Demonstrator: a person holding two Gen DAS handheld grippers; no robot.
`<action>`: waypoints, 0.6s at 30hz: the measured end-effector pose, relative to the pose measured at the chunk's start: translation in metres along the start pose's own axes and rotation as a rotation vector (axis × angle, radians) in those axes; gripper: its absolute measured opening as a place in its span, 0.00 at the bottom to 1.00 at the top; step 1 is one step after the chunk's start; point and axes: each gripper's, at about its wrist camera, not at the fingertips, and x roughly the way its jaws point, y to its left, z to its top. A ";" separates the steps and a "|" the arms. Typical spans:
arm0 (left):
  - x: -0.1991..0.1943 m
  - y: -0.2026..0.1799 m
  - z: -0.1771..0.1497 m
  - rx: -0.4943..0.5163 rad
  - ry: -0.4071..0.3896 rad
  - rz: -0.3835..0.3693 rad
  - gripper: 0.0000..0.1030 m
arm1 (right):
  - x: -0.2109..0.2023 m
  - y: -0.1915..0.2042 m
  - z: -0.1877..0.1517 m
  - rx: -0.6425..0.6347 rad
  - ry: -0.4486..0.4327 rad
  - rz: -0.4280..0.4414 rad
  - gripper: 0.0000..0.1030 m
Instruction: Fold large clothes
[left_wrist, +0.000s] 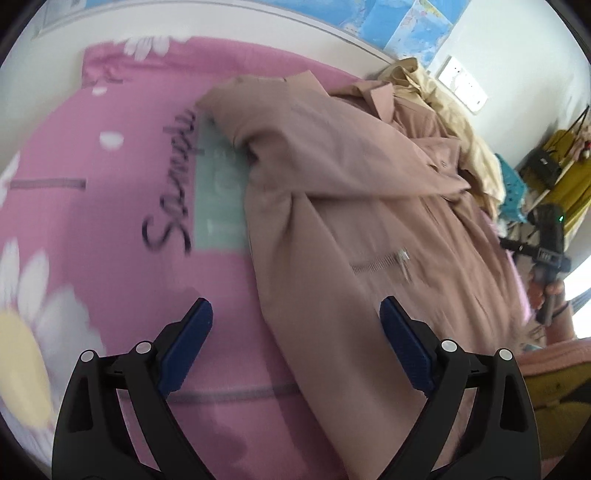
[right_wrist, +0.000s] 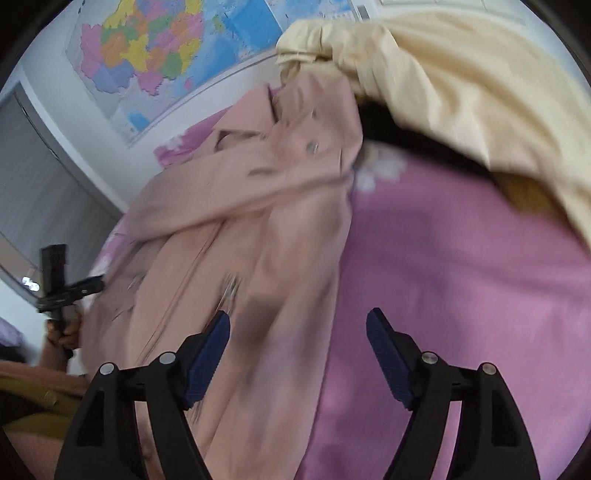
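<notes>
Lying on a pink bed cover (left_wrist: 110, 206) printed with white daisies and dark script, a dusty-pink coat (left_wrist: 332, 206) is stretching lengthwise across the bed, partly folded: one sleeve is crossing over its front, the collar is sitting at the far end, and a zip pocket is showing on the lower half. Its cloth is looking soft and creased, with a button visible near the chest in the right wrist view. A cream garment (right_wrist: 461, 92) is lying bunched at the head of the bed, just beside the coat's collar. The left gripper (left_wrist: 295, 325) is hovering over the coat's near edge with its jaws standing wide apart and nothing between them. The right gripper (right_wrist: 297, 332) is hanging above the coat's other side, jaws also apart and empty. A map (right_wrist: 155, 48) is hanging on the wall behind
</notes>
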 end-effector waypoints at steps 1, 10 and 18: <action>-0.002 -0.002 -0.005 -0.007 0.000 -0.011 0.88 | -0.003 -0.001 -0.007 0.009 0.004 0.015 0.72; -0.015 -0.033 -0.051 0.022 0.035 -0.087 0.94 | -0.004 0.015 -0.053 -0.016 0.041 0.096 0.74; -0.010 -0.064 -0.069 0.063 0.059 -0.172 0.95 | -0.002 0.030 -0.062 -0.068 0.056 0.186 0.71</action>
